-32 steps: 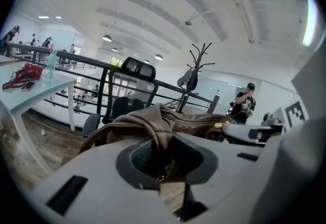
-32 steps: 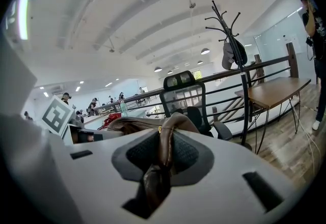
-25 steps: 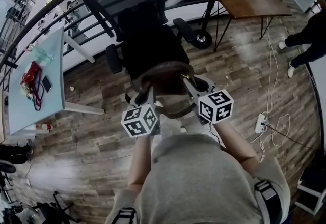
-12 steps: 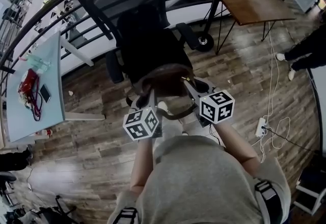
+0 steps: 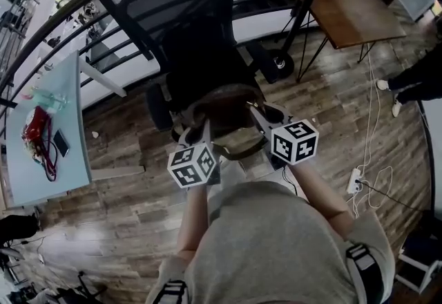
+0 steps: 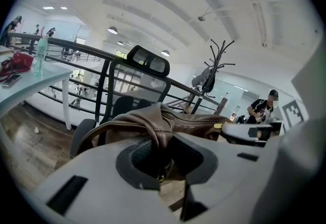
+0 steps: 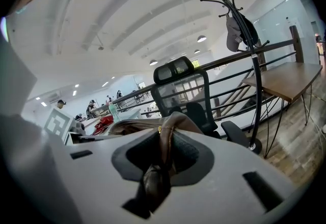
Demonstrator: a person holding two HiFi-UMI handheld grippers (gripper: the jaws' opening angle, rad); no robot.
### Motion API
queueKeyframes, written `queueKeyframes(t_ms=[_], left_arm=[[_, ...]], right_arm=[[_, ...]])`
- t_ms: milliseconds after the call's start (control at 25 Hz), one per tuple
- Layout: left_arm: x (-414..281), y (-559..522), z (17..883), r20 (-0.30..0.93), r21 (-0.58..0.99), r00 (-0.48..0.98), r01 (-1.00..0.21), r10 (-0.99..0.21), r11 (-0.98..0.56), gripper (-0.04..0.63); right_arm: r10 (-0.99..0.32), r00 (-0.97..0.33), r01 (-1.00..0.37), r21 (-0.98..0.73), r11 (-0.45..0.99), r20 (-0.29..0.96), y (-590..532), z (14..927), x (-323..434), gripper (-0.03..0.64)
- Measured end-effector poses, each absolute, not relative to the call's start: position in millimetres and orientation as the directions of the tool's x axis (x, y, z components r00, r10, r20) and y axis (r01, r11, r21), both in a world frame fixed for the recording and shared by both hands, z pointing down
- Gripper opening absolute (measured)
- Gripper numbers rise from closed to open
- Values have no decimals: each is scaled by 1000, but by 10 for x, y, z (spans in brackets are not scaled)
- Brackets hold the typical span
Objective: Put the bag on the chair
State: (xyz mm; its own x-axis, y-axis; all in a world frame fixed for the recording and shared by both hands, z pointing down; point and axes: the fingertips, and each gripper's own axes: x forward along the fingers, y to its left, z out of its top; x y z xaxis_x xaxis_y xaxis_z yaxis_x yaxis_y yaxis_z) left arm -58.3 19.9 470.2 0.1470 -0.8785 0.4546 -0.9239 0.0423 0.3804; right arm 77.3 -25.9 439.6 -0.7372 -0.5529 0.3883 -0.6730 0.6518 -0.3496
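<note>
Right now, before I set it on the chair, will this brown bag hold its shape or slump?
Probably slumps: the bag folds into soft creases where the left gripper and right gripper pinch it. Its strap hangs loose, so it may snag the chair armrest.

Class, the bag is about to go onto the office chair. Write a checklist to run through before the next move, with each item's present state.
1. Left gripper shut on the brown bag: ok.
2. Right gripper shut on the bag: ok.
3. Office chair turned with its front toward the person: ok.
4. Seat bare where visible: ok.
5. Bag fully over the seat: cannot tell.
</note>
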Motion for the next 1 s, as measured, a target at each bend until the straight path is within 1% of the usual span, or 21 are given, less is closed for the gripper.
queueKeyframes(t_ms=[480,1000], left_arm=[[-1065,-431,4614,448,371,162,-928,-879,19,54],[-1279,-916,4712,451,363,201,-931,-869,-26,54]], right_arm=[[-576,-720,-691,-332,642,387,-881,4290,296,61],[-608,-691,-722,-330,608,391,-1278,4404,114,61]])
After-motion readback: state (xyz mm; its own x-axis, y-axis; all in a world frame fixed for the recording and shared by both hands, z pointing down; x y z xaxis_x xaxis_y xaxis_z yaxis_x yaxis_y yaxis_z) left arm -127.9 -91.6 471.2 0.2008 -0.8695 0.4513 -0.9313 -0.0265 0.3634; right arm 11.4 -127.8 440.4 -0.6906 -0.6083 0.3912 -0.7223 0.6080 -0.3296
